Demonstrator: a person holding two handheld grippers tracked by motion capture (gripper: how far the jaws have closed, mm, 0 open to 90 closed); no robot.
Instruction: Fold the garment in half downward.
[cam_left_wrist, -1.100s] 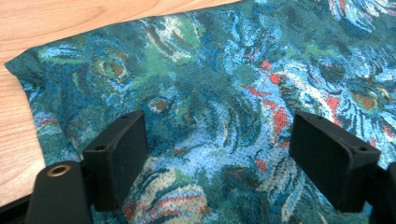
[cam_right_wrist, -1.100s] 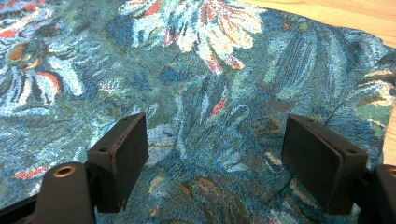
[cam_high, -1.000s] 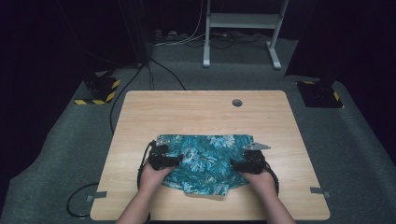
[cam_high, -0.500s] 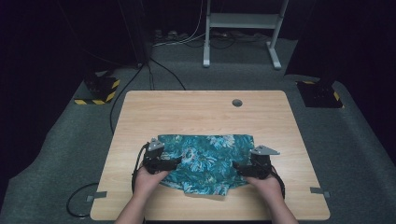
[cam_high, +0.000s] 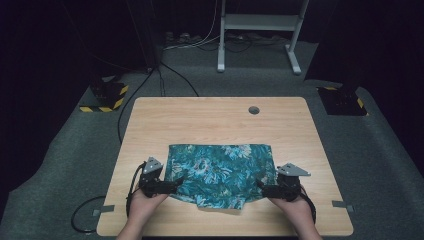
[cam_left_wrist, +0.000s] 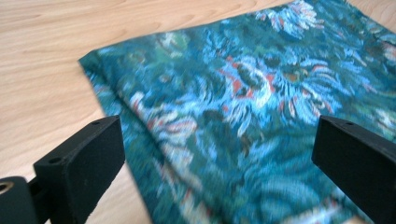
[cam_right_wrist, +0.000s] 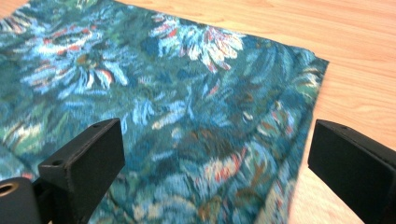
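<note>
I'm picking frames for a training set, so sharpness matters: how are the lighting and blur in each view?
High view: wooden table evenly lit and sharp, the room behind it nearly black. Left gripper view: floral cloth smeared by blur, worst toward the bottom edge; the black jaws look crisper. Right gripper view: the cloth's print is soft, its right edge blurred low down; no glare.

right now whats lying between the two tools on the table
The folded teal floral cloth spans the stretch between the left tool and the right tool, flat on the table, seen in the high view.
</note>
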